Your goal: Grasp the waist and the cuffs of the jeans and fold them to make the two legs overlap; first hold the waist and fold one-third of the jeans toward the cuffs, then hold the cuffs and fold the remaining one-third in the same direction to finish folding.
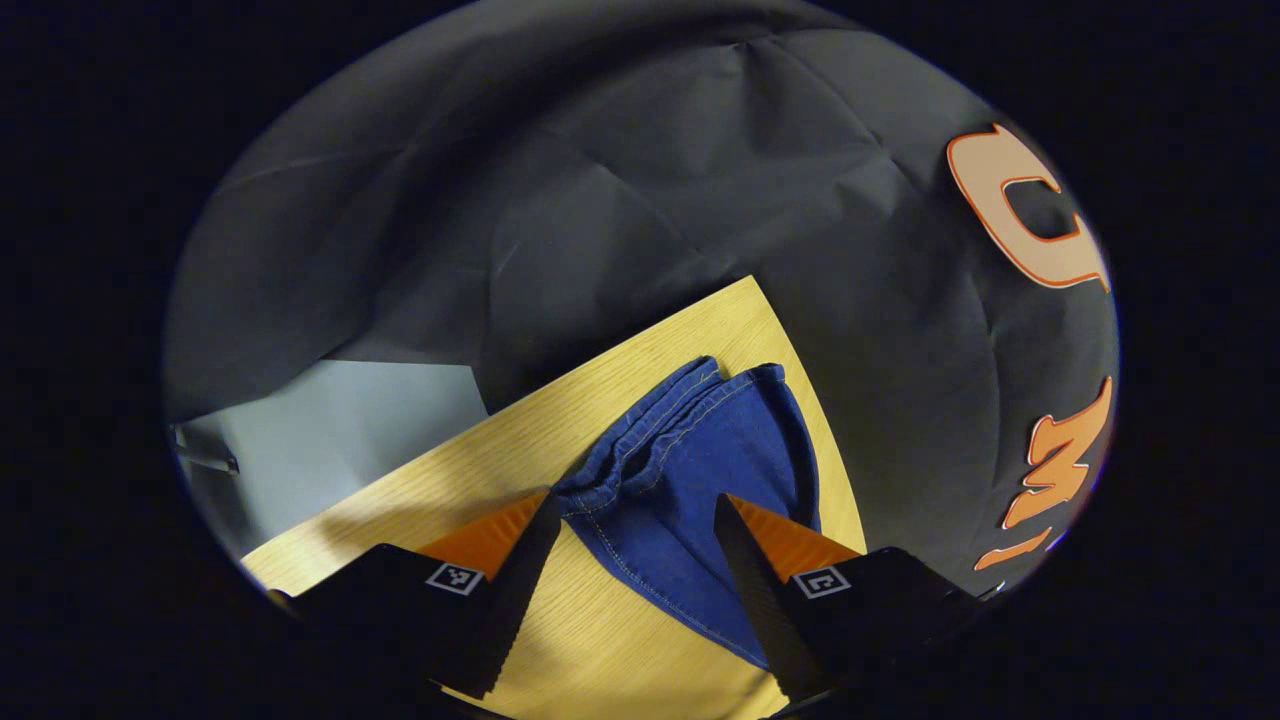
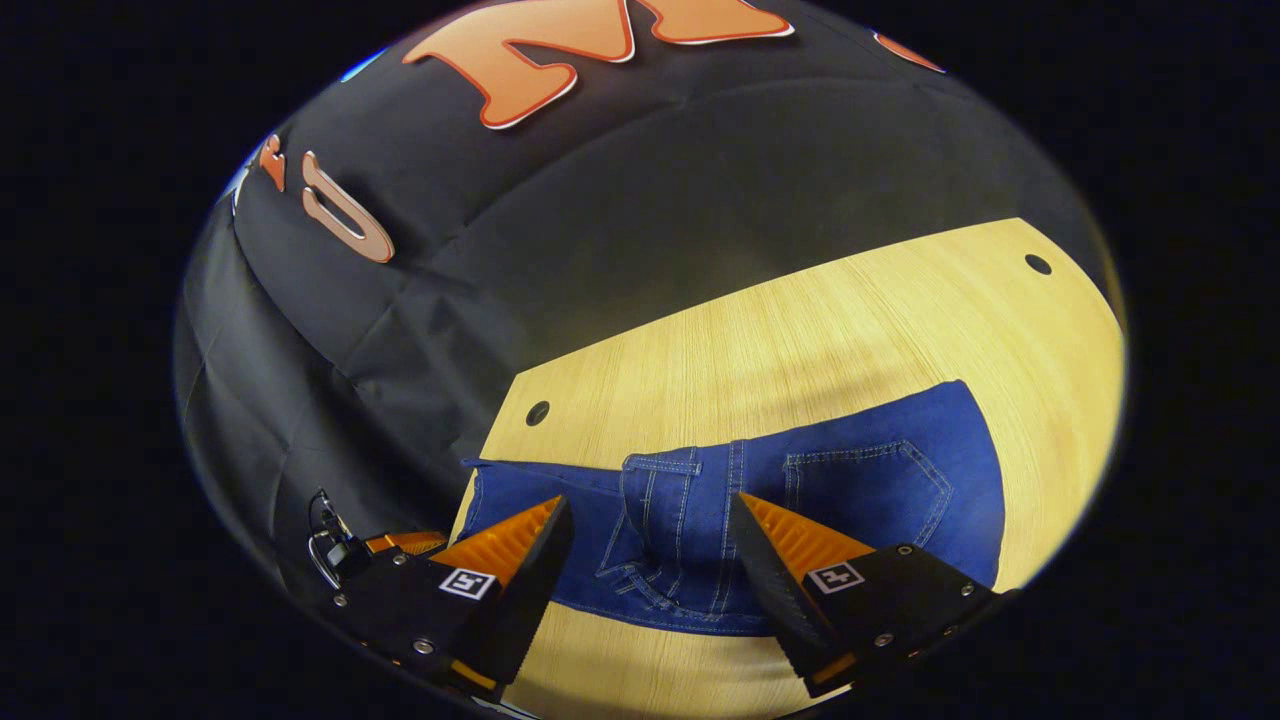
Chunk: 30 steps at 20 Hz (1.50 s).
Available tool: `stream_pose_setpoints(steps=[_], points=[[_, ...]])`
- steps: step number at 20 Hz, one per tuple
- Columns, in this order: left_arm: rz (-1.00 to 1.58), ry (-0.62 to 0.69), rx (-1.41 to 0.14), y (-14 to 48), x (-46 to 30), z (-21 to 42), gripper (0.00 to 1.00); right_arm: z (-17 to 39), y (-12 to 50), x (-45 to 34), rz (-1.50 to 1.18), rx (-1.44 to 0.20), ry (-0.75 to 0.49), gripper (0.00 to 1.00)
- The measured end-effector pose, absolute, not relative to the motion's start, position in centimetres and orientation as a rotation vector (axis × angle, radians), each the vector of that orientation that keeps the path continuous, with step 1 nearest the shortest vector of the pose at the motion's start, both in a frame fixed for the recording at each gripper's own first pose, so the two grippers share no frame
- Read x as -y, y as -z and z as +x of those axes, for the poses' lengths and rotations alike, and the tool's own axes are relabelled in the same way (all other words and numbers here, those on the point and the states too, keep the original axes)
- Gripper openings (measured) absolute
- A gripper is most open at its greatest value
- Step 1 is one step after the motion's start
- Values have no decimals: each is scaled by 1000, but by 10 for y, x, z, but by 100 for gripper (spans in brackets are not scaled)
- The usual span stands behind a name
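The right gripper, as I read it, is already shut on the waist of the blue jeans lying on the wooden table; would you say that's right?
Not quite. In the right gripper view the right gripper is open, its fingers spread apart over the waist end of the blue jeans and not pressing on the cloth. The rest holds: the jeans lie on the wooden table.

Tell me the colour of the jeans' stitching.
Pale stitching on the blue jeans, clearest in the right gripper view.

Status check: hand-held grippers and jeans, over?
Both hand-held grippers open, left over the cuffs, right over the waist. Jeans flat on table. Nothing blocking.
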<state>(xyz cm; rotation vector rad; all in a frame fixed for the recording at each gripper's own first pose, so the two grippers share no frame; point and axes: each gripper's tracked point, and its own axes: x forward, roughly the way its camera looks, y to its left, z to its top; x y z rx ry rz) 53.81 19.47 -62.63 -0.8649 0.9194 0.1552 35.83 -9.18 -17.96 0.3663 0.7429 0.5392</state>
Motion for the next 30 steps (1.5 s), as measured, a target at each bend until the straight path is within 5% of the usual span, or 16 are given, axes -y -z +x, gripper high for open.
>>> stream_pose_setpoints(steps=[7, 12, 23, 30], points=[[-842, -102, -911, 641, -154, 584, 96, 363, 172, 104, 395, -726, -494, 98], [-791, -139, -1005, 654, -139, 579, 8, 363, 171, 116, 379, -722, -447, 98], [-568, 198, -766, 479, -47, 588, 3, 368, 141, 161, 422, -657, -426, 98], [-313, 464, -647, 387, 108, 584, 2, 361, 109, 229, 501, -591, -407, 98]])
